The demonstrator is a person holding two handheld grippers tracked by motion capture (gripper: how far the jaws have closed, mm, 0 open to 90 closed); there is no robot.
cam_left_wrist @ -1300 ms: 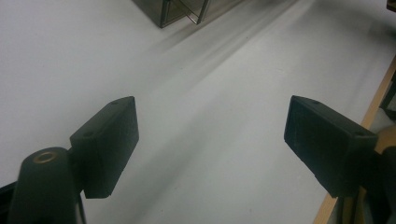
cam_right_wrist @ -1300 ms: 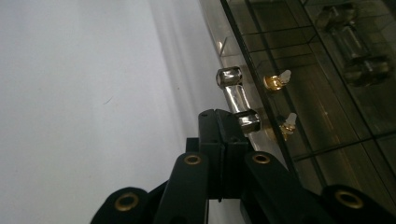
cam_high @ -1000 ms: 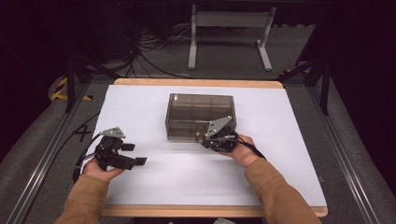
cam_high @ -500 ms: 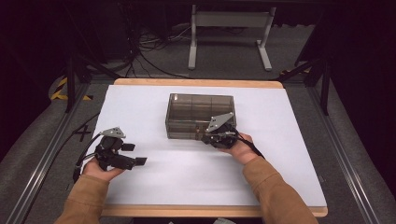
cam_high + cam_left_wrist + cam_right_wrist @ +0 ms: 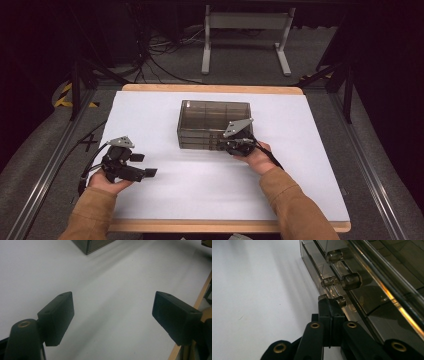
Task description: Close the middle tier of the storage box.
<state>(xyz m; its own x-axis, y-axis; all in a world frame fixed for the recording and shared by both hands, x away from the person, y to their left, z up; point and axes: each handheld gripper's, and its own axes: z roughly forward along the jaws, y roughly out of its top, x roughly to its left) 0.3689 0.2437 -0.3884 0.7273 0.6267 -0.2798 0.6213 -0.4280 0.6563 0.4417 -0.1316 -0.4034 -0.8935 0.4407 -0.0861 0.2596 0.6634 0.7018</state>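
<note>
**Right gripper pinched at the lowest drawer handle of the smoked box**

A smoked, see-through drawer box (image 5: 212, 122) is seen on the white table (image 5: 165, 200), slightly toward 12 o'clock of the table's middle. The right gripper (image 5: 226, 145) is held against the box's front face, near its 5 o'clock corner in the high view. In the right gripper view its jaws are seen pressed together, with the tips of the right gripper (image 5: 329, 305) set at the lowest handle (image 5: 338, 300), a clear bar-shaped knob. Whether a part of that handle is actually nipped between the pads cannot be told, as the contact point is covered by the jaws themselves. Two further clear handles (image 5: 350, 280) are stacked above it, toward 1 o'clock. The box's interior is hard to make out through the tinted walls and glare; its far side is cut off by the frame edge.

The left gripper (image 5: 145, 165) is held well apart from the box, at about 8 o'clock of it, low over the bare table. In the left gripper view its jaws are spread wide with nothing between them, and only a corner of the box (image 5: 92, 245) is caught at the 12 o'clock edge. The left hand (image 5: 107, 180) is partly hidden beneath the gripper's body.
</note>
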